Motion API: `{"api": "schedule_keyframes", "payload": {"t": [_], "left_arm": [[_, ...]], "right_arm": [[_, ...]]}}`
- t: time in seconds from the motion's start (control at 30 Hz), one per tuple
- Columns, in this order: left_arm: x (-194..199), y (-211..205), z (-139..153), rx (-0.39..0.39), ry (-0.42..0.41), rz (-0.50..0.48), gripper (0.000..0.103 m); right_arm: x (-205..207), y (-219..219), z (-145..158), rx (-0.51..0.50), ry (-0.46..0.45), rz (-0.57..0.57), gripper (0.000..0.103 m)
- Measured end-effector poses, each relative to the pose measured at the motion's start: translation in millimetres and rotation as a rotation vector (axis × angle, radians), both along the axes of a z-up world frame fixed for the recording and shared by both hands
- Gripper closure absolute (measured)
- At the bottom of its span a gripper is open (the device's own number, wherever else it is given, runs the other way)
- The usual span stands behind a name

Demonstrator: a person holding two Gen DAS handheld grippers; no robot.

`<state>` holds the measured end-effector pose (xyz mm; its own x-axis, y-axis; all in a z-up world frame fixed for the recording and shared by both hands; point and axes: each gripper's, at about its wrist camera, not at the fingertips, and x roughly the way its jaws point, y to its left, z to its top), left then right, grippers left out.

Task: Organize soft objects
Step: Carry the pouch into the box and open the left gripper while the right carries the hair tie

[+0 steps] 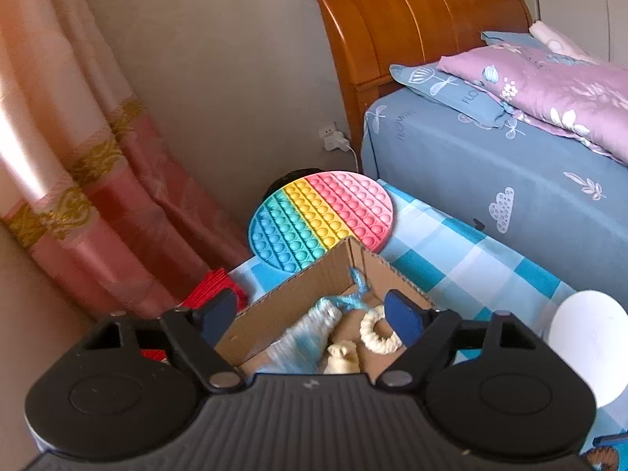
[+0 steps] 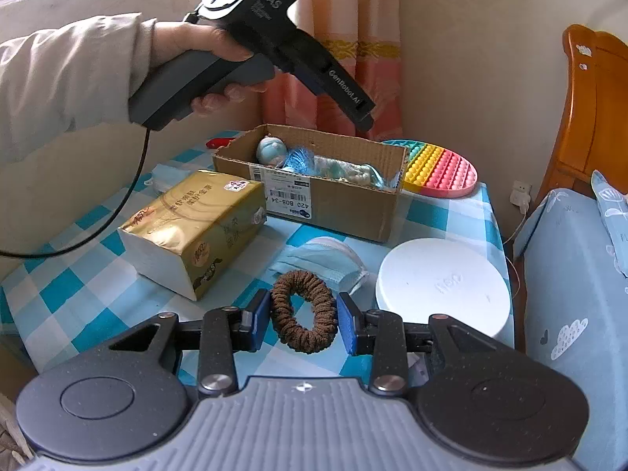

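A cardboard box [image 1: 298,286] stands on the blue-checked tablecloth [image 2: 78,271]. Inside it lie a white scrunchie [image 1: 378,331], a small cream item [image 1: 341,357] and fluffy light-blue pieces [image 1: 310,325]. My left gripper [image 1: 310,314] hangs open over the box, its fingers wide apart with nothing between them. In the right wrist view a hand [image 2: 204,47] holds that gripper's body above the box [image 2: 345,204]. Nearer the front edge my right gripper [image 2: 303,320] is shut on a brown scrunchie [image 2: 304,312], which is pressed between both blue pads.
A gold tissue pack [image 2: 196,227] lies left of the box, a blue face mask [image 2: 325,259] in front of it, a white round lid [image 2: 439,286] to the right. A rainbow pop-bubble pad [image 2: 439,170] sits behind the box. The bed [image 2: 569,274] borders the table's right side.
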<state>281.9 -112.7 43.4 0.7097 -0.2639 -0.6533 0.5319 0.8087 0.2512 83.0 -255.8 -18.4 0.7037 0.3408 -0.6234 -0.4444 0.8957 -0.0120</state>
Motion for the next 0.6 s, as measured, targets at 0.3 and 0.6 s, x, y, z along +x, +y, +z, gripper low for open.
{"api": "schedule_keyframes", "payload": {"t": [0.3, 0.6], "left_arm": [[-45, 39, 19, -0.065, 0.011, 0.084, 0.005], [-117, 78, 15, -0.158, 0.038, 0.218, 0.004]], "right_arm": [[-4, 11, 10, -0.004, -0.027, 0.032, 0.062], [-3, 17, 22, 0.001, -0.046, 0.036, 0.062]]}}
